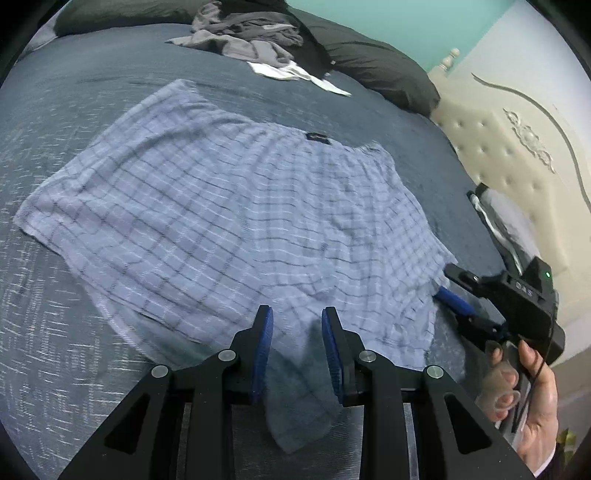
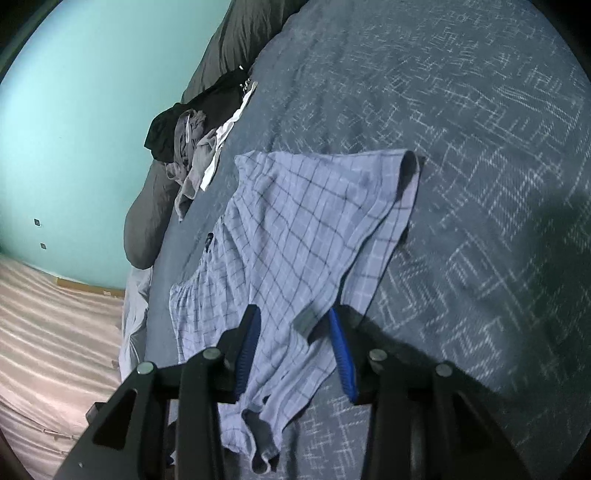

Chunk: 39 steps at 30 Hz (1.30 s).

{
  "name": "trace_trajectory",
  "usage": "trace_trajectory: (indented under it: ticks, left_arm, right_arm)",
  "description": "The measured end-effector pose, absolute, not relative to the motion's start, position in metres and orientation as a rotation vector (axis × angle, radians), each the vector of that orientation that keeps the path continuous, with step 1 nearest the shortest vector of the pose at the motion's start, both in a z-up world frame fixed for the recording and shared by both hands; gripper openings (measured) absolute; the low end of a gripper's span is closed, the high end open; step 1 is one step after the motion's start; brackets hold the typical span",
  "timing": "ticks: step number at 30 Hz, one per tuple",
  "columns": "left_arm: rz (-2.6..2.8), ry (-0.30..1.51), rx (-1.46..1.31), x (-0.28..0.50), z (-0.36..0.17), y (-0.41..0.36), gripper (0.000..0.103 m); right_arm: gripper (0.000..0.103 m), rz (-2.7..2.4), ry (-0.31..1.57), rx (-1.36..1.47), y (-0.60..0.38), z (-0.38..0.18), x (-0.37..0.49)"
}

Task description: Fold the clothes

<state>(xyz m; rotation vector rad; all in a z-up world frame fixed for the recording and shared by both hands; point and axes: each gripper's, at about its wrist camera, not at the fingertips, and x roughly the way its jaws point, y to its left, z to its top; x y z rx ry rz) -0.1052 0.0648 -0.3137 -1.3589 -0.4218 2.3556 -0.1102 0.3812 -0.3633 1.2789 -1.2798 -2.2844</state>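
Light blue plaid shorts (image 1: 221,206) lie spread flat on the dark blue bedspread (image 1: 55,314). My left gripper (image 1: 295,314) hangs over their near hem. Its jaws stand apart, a flap of the cloth lies in the gap, and the blue pads (image 1: 263,350) do not press on it. My right gripper (image 1: 448,286) sits at the shorts' right edge, held by a hand (image 1: 532,398). In the right wrist view the right gripper (image 2: 293,314) is open over the shorts (image 2: 295,221). Cloth with a grey label (image 2: 306,321) lies loose between its pads.
A pile of grey, black and white clothes (image 1: 251,33) (image 2: 184,140) lies at the far side of the bed against dark pillows (image 1: 369,62). A cream tufted headboard (image 1: 509,155) stands to the right. A pink striped surface (image 2: 44,332) lies beside the bed, below a teal wall.
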Motion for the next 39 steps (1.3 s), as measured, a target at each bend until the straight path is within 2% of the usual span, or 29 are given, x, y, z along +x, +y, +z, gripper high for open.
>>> trace_trajectory:
  ticks: [2, 6, 9, 21, 30, 34, 39]
  left_arm:
    - [2.334, -0.408, -1.347, -0.104, -0.312, 0.073, 0.030]
    - [2.293, -0.381, -1.322, -0.102, -0.308, 0.089, 0.030]
    - [2.256, -0.361, -1.319, -0.100, -0.308, 0.104, 0.030]
    - [2.166, -0.227, -1.323, -0.095, -0.316, 0.156, 0.033]
    - [2.161, -0.188, -1.314, -0.093, -0.317, 0.163, 0.031]
    - [2.158, -0.167, -1.319, -0.093, -0.320, 0.163, 0.011]
    - [2.147, -0.180, -1.324, -0.094, -0.321, 0.161, 0.006]
  right_arm:
    - [0.032, -2.289, -1.262, 1.270, 0.381, -0.363, -0.112]
    - [0.008, -2.284, -1.211, 1.263, 0.377, -0.360, -0.117]
    - [0.001, -2.290, -1.199, 1.252, 0.376, -0.359, -0.116]
    - [0.001, -2.293, -1.216, 1.270, 0.389, -0.364, -0.115]
    - [0.001, -2.289, -1.231, 1.274, 0.393, -0.365, -0.116]
    - [0.001, -2.286, -1.233, 1.297, 0.394, -0.367, -0.116]
    - [0.001, -2.297, -1.232, 1.301, 0.396, -0.368, -0.116]
